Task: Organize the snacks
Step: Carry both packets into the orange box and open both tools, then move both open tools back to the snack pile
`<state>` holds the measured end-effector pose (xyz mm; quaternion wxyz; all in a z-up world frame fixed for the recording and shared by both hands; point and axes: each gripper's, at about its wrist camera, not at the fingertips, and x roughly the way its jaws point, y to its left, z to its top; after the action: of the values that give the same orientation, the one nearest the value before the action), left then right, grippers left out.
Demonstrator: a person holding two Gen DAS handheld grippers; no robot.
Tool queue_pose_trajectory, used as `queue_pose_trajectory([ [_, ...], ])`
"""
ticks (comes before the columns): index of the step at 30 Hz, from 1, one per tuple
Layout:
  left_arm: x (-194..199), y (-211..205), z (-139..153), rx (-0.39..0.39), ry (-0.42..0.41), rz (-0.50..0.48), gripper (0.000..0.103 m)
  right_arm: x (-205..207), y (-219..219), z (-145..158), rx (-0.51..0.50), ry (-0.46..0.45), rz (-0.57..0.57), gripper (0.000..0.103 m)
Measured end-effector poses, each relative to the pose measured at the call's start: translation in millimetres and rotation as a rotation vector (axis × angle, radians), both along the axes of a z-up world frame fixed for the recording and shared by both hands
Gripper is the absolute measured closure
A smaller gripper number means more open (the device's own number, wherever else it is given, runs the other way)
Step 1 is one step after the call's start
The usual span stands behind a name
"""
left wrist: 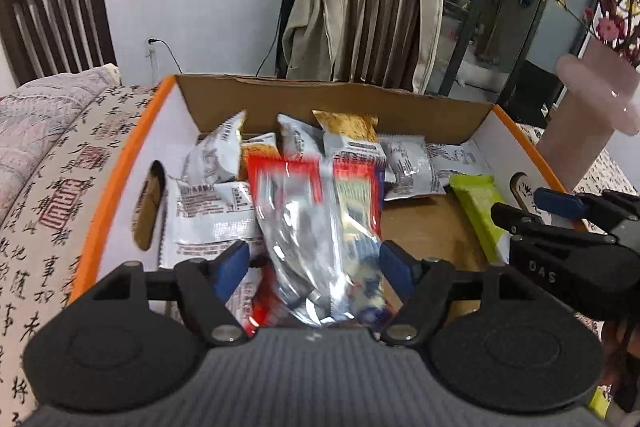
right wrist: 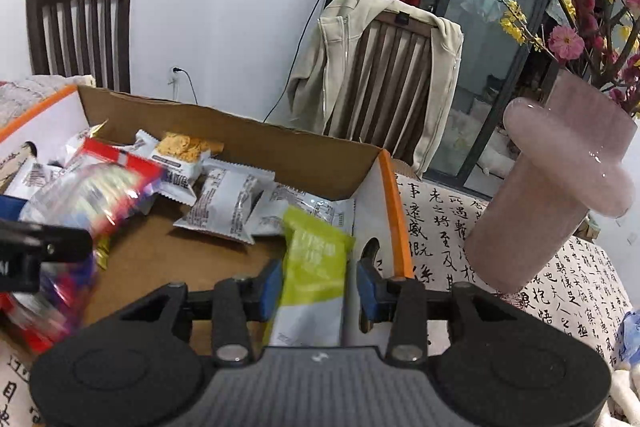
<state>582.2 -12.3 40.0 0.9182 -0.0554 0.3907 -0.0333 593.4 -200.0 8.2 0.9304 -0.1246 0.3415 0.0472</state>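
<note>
A cardboard box (left wrist: 332, 95) with orange rims holds several snack packets, mostly silver-white ones (left wrist: 212, 211). My left gripper (left wrist: 312, 267) has its blue pads wide apart around a blurred red-and-silver snack bag (left wrist: 316, 227) over the box; the bag looks loose between the pads. My right gripper (right wrist: 318, 287) is shut on a green-and-white snack bar (right wrist: 312, 267) by the box's right wall (right wrist: 376, 195). The right gripper also shows in the left wrist view (left wrist: 560, 223), with the green bar (left wrist: 480, 215) there.
The box stands on a cloth with black calligraphy (left wrist: 48, 227). A pink vase (right wrist: 552, 195) with flowers stands right of the box. Behind are a chair draped with a beige jacket (left wrist: 360, 11) and a second dark chair (left wrist: 56, 11).
</note>
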Motion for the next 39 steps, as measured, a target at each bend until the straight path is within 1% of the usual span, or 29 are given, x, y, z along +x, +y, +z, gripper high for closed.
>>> queue_pose_trajectory([
  [2, -6.8, 4.4, 8.8, -0.013, -0.01, -0.001, 0.028, -5.8, -4.2, 6.3, 0.024, -0.007, 0.006, 0.051],
  [3, -12.1, 7.0, 15.1, -0.017, -0.023, -0.002, 0.026, -7.9, -8.3, 11.5, 0.041, -0.009, 0.017, 0.049],
  [6, -36.4, 14.3, 36.8, -0.017, -0.077, -0.01, 0.021, -22.7, -15.8, 30.0, 0.075, -0.028, 0.038, 0.048],
  [8, -57.2, 17.7, 52.5, -0.009, -0.114, -0.021, 0.02, -38.8, -22.2, 46.5, 0.091, -0.051, 0.055, 0.046],
  [10, -80.9, 19.4, 68.4, 0.007, -0.16, -0.04, 0.017, -55.4, -28.5, 61.4, 0.099, -0.08, 0.068, 0.043],
  [12, -105.5, 20.1, 81.3, 0.016, -0.202, -0.054, 0.01, -76.0, -35.2, 76.6, 0.112, -0.108, 0.08, 0.042],
  [13, -119.3, 20.6, 86.2, 0.016, -0.216, -0.063, 0.009, -85.5, -38.7, 81.8, 0.121, -0.119, 0.089, 0.041],
  [16, -163.3, 24.6, 95.4, 0.01, -0.248, -0.061, 0.007, -119.3, -50.4, 95.0, 0.159, -0.146, 0.102, 0.037],
  [18, -196.2, 29.1, 97.8, -0.001, -0.281, -0.056, 0.002, -147.8, -57.6, 99.3, 0.185, -0.16, 0.11, 0.035],
  [21, -248.7, 33.1, 92.5, 0.0, -0.319, -0.033, 0.001, -193.9, -66.8, 98.2, 0.233, -0.177, 0.141, 0.03],
  [23, -278.1, 33.0, 86.1, 0.001, -0.331, -0.028, 0.0, -227.8, -69.5, 94.7, 0.255, -0.19, 0.167, 0.027],
  [26, -320.4, 33.0, 70.3, -0.002, -0.322, -0.014, 0.0, -277.7, -70.8, 87.0, 0.29, -0.209, 0.202, 0.023],
  [29, -354.1, 35.4, 52.1, -0.047, -0.294, -0.004, 0.0, -318.6, -67.8, 76.0, 0.298, -0.218, 0.224, 0.021],
  [31, -369.8, 32.6, 38.6, -0.06, -0.254, -0.012, 0.0, -340.3, -65.2, 67.9, 0.296, -0.221, 0.244, 0.021],
  [34, -386.2, 27.9, 21.6, -0.037, -0.211, -0.017, 0.0, -369.7, -65.6, 54.1, 0.337, -0.216, 0.237, 0.021],
  [36, -394.3, 25.9, 16.2, -0.018, -0.202, -0.021, 0.0, -384.0, -65.2, 45.1, 0.359, -0.199, 0.247, 0.021],
  [39, -398.5, 27.7, 13.4, -0.022, -0.195, -0.012, 0.0, -406.0, -64.4, 35.5, 0.324, -0.196, 0.253, 0.02],
])
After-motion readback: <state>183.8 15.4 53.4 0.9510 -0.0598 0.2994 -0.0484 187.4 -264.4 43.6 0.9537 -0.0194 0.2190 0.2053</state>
